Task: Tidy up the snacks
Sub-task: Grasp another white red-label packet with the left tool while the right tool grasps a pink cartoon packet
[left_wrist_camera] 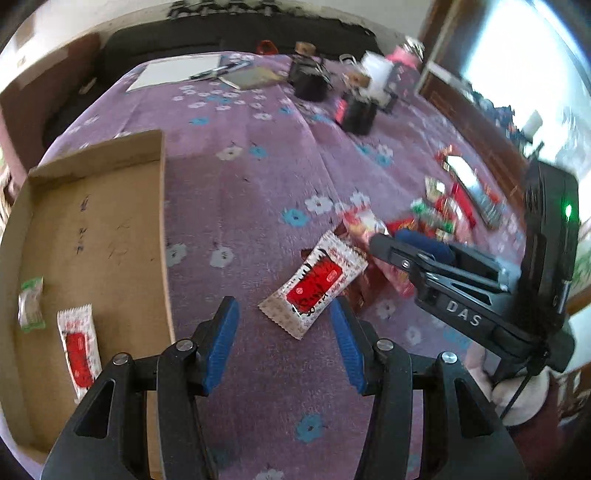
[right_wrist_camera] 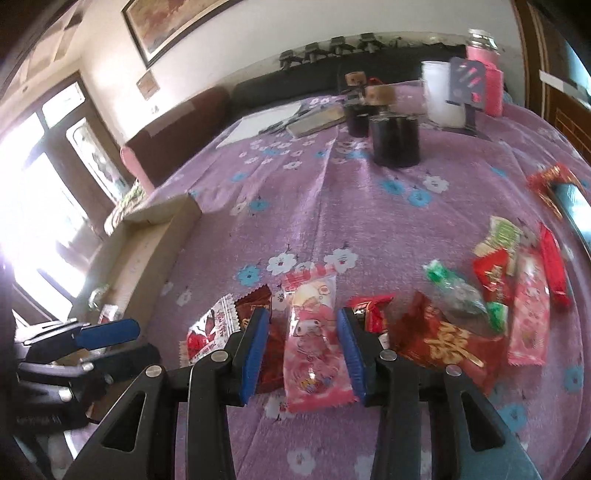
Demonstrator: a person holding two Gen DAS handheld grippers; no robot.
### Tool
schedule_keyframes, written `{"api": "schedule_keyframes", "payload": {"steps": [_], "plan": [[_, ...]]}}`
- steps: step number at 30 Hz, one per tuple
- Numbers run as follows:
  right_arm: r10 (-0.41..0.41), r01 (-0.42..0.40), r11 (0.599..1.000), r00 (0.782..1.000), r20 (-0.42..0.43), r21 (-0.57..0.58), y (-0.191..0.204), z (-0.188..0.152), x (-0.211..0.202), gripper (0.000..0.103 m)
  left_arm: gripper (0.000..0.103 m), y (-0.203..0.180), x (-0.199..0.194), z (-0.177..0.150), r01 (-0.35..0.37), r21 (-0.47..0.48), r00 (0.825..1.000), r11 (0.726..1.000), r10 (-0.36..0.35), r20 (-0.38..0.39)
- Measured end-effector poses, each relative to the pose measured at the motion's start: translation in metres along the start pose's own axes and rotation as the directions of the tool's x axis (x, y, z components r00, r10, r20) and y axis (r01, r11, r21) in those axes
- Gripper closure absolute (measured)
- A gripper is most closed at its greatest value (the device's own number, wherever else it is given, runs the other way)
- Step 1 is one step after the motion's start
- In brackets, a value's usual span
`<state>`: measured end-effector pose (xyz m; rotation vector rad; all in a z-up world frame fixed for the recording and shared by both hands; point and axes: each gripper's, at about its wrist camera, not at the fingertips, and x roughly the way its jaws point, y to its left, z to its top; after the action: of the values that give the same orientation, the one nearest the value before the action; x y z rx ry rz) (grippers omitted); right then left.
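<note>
A shallow cardboard box [left_wrist_camera: 92,221] lies at the left; in it are a white-and-red snack packet [left_wrist_camera: 79,350] and a small green-and-white candy [left_wrist_camera: 31,304]. My left gripper [left_wrist_camera: 284,314] is open, its jaws straddling the near end of another white-and-red packet [left_wrist_camera: 317,284] on the purple cloth. My right gripper [right_wrist_camera: 301,325] is open around a pink cartoon packet [right_wrist_camera: 314,339]; it also shows in the left wrist view [left_wrist_camera: 406,243]. Several red, green and pink snacks [right_wrist_camera: 480,306] lie to its right. The box also shows in the right wrist view [right_wrist_camera: 155,236].
A purple flowered cloth [left_wrist_camera: 266,177] covers the table. At the far side stand two black jars [right_wrist_camera: 395,136], a white cup [right_wrist_camera: 441,92], a pink bottle [right_wrist_camera: 487,74], a notepad with pens [left_wrist_camera: 177,70] and a small sign [right_wrist_camera: 467,85]. A dark sofa [left_wrist_camera: 229,33] lies behind.
</note>
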<state>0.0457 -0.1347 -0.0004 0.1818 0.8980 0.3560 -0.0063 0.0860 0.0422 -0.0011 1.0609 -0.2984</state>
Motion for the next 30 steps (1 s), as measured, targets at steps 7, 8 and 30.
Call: {"api": "schedule_keyframes", "payload": {"steps": [7,8,30], "plan": [[-0.048,0.048,0.999,0.999,0.005,-0.006,-0.003,-0.007,0.001,0.074,0.053,-0.015,0.018,0.006,-0.101,0.103,0.995,0.99,0.101,0.001],[-0.042,0.042,0.999,0.999,0.006,0.006,-0.007,-0.007,0.0,0.074,0.053,-0.017,0.02,0.007,-0.114,0.118,0.993,0.986,0.114,0.007],[0.014,-0.015,0.997,1.0,0.023,0.08,-0.021,-0.011,-0.012,0.074,0.026,-0.025,0.015,0.018,-0.086,0.334,0.995,0.939,0.064,0.077]]}}
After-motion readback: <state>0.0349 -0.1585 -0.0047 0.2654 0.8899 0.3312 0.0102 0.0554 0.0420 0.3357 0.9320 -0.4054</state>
